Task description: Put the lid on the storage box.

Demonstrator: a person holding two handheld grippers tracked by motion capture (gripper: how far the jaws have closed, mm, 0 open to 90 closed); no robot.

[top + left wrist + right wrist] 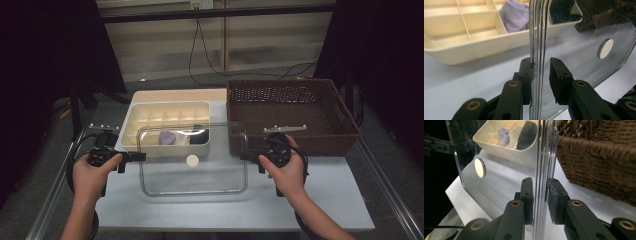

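Note:
A clear plastic lid [192,177] with a white round knob [192,160] hangs level over the table's front half, its far edge over the cream tray. My left gripper [140,156] is shut on the lid's left rim, and my right gripper [245,156] is shut on its right rim. In the left gripper view the rim [537,37] runs upright between the jaws of the left gripper [540,70]. The right gripper view has the same rim [545,150] standing between the black pads of the right gripper [540,190].
A cream compartment tray [131,121] sits behind the lid and holds a purple item [167,137] and a black item [200,136]. A brown wicker basket [295,142] stands at the right, close to my right hand. Metal rails edge the table.

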